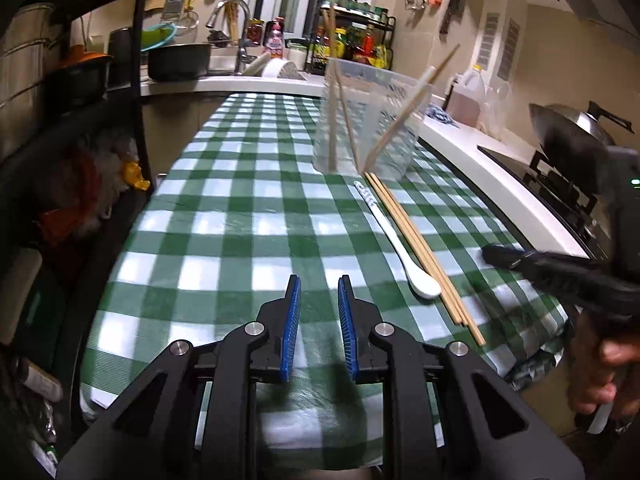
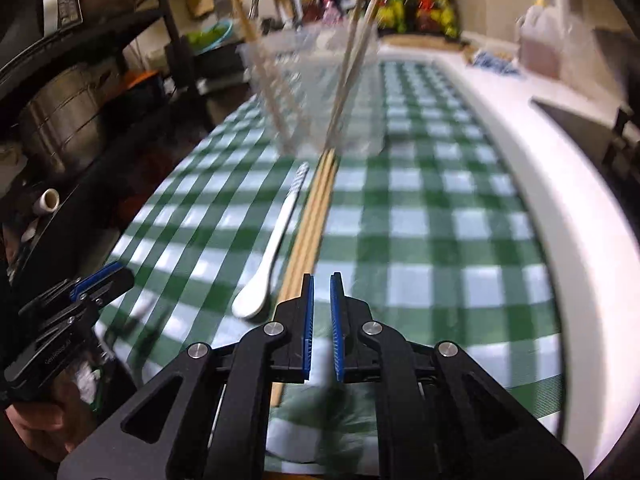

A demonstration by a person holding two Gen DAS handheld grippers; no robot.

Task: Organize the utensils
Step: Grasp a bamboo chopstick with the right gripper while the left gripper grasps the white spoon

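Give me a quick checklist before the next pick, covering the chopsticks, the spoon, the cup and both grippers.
1. Chopsticks left on the cloth, lying together beside the spoon: ok.
2. Spoon lies flat, not under the chopsticks: ok.
3. Cup upright, already holding some chopsticks, room for more: ok.
4. Right gripper empty, but nearly shut: not ok for a pick, open it first.
5. Left gripper empty, jaws a narrow gap apart: ok.
6. Right gripper lined up on the chopstick ends: cannot tell, that view is blurred.
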